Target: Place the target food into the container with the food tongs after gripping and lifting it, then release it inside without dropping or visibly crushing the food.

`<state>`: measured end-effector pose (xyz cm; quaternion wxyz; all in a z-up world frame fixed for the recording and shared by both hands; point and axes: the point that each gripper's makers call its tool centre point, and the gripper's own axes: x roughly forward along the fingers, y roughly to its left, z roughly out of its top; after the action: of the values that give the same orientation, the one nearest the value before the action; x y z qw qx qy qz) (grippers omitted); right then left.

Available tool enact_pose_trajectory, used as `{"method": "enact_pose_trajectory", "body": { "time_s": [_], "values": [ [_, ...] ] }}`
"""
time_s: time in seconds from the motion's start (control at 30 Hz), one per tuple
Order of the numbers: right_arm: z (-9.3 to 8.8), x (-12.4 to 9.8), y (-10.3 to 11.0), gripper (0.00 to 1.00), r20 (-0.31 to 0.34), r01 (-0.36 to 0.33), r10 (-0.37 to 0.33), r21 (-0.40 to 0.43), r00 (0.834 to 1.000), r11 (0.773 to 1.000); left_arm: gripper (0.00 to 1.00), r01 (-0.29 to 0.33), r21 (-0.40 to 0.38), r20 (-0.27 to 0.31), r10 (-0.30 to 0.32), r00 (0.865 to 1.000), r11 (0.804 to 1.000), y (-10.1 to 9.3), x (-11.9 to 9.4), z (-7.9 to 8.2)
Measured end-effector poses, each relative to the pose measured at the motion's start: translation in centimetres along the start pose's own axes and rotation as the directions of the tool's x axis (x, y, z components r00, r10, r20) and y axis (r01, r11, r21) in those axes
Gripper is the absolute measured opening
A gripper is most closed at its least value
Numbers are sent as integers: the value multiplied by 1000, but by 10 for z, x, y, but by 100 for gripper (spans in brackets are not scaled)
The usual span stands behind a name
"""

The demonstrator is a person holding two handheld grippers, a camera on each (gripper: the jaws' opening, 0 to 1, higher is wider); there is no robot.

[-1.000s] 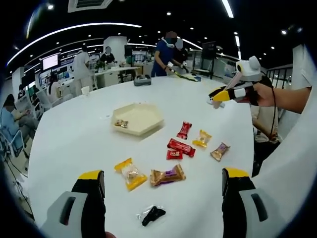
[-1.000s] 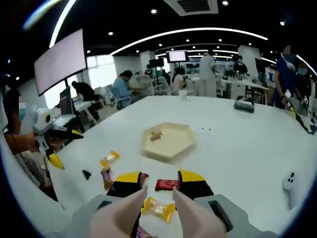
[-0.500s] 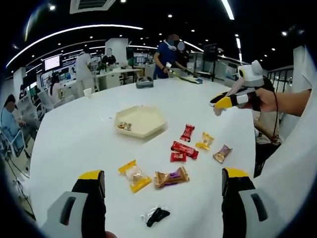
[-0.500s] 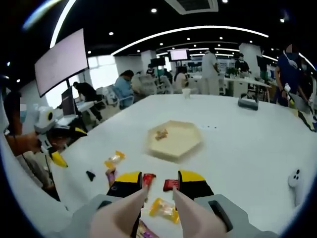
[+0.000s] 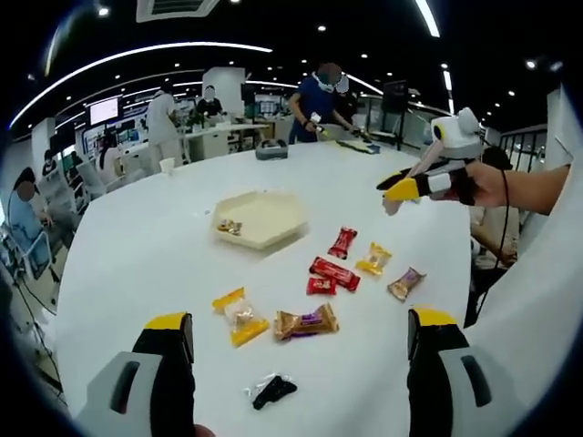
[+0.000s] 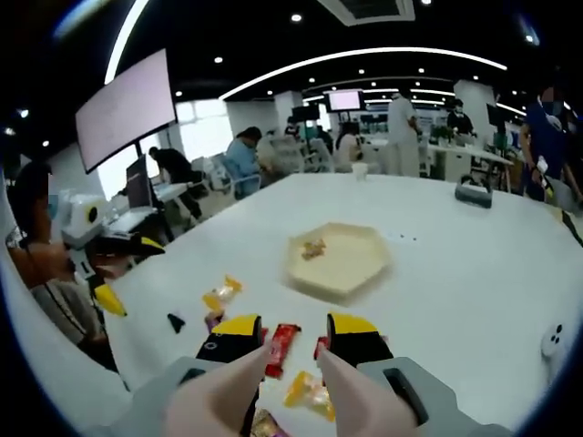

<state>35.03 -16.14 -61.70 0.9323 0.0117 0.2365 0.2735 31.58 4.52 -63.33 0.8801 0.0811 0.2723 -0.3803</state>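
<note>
On the white table (image 5: 137, 246), wrapped snacks (image 5: 332, 272) bear no legible writing.

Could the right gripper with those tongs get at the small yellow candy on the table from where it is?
Probably yes. The right gripper hangs open above the yellow candy, which lies flat on the white table, apart from the red wrappers, with nothing over it.

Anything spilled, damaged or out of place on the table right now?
Nothing spilled or crushed. Wrapped snacks lie loose on the white table. The hexagonal tray sits flat with one snack inside. A small black wrapper lies apart, nearest the left gripper.
</note>
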Motion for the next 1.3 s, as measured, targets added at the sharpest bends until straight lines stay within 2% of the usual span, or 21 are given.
{"method": "enact_pose_trajectory", "body": {
  "time_s": [0.03, 0.1, 0.17, 0.33, 0.43, 0.57, 0.8, 0.97, 1.13, 1.3],
  "values": [
    [-1, 0, -1, 28, -1, -7, 7, 3, 1000, 1000, 98, -4, -1, 0, 4, 1000, 1000, -1, 0, 1],
    [-2, -3, -3, 28, -15, -11, 11, -1, 1000, 1000, 98, -9, -43, 42, 11, 999, 999, -8, 0, 12],
    [-1, -10, -5, 28, -13, -9, 9, 0, 1000, 1000, 99, 8, -65, 63, -3, 998, 998, -16, 1, 20],
    [-4, -21, -8, 27, -16, -17, 17, -14, 1000, 1000, 98, 35, -24, 45, -34, 998, 999, -34, 10, 25],
    [-8, -29, -9, 27, -16, -23, 23, -20, 1000, 1000, 98, 78, -47, 82, -74, 994, 996, -58, 14, 45],
    [-12, -30, -10, 27, -24, -30, 30, -19, 999, 999, 98, 78, -46, 80, -74, 994, 996, -72, 15, 50],
    [-16, -27, 0, 27, -14, -80, 80, -4, 997, 997, 98, 42, -50, 52, -40, 998, 998, -93, 5, 39],
    [-23, -17, 7, 27, -18, -110, 110, 5, 994, 994, 98, -5, -58, 63, 9, 998, 998, -107, -16, 30],
    [-13, -19, 15, 27, -15, -115, 115, 5, 993, 993, 98, -34, -64, 47, 37, 998, 997, -103, -32, 17],
    [-14, -8, 21, 27, -35, -117, 117, -3, 993, 993, 98, -50, -95, 80, 58, 995, 994, -90, -37, 14]
  ]
}}
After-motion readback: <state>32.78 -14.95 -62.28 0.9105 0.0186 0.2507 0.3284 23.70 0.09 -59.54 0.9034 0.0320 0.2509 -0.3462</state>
